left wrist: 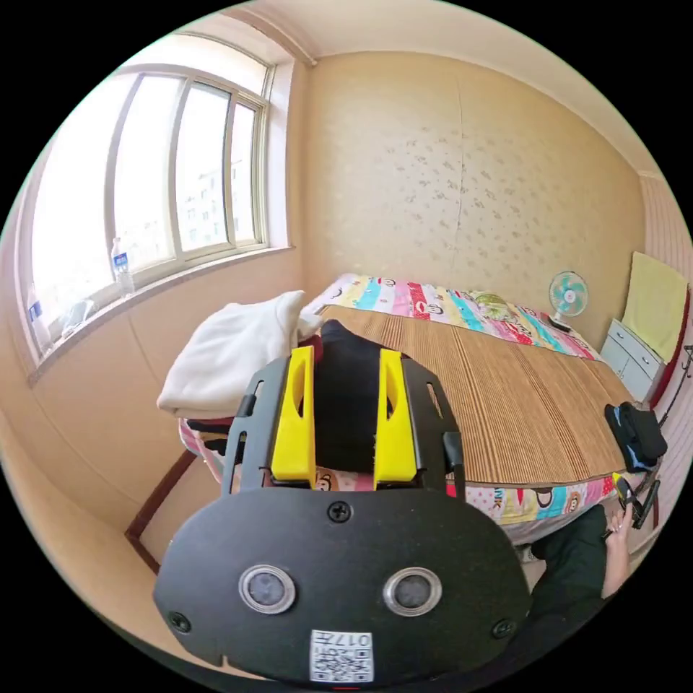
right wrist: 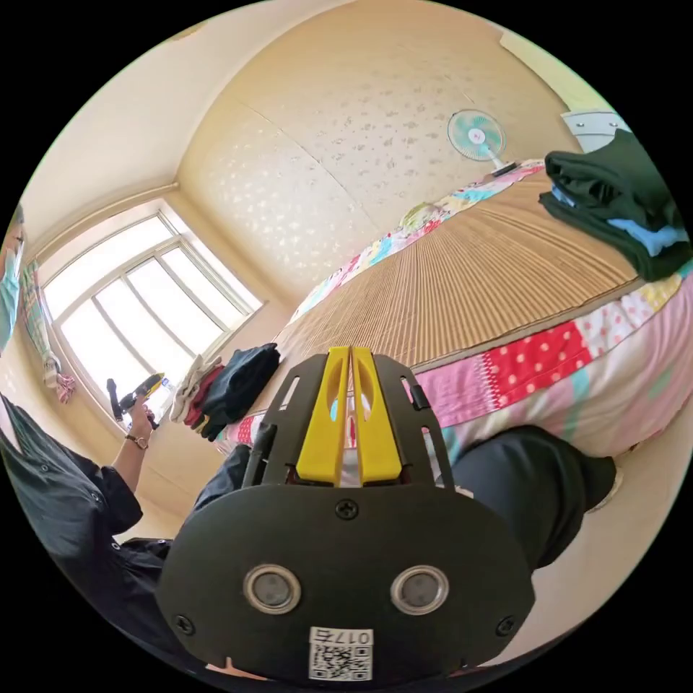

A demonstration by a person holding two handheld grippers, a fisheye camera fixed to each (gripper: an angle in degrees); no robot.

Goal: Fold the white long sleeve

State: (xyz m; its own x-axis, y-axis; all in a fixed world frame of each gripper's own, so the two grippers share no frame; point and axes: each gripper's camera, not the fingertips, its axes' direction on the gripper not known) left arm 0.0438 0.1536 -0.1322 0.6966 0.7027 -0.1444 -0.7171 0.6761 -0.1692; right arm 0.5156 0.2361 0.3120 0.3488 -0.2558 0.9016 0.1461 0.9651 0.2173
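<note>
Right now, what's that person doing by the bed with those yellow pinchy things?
A person holds a hand-held gripper in each hand beside the bed. The left hand-held gripper is open and aimed at a heap of clothes with the white long sleeve on top. The right hand-held gripper is shut on nothing. Folding has not started; some folded clothes sit on the bed's other corner.

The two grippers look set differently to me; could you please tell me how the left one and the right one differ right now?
The left gripper has its yellow fingers spread apart, while the right gripper has its fingers closed together with nothing between them. The left gripper is raised toward the pile of clothes at the corner of the bed; the right gripper is held low by the person's knee. Both have yellow fingers on a black body.
</note>
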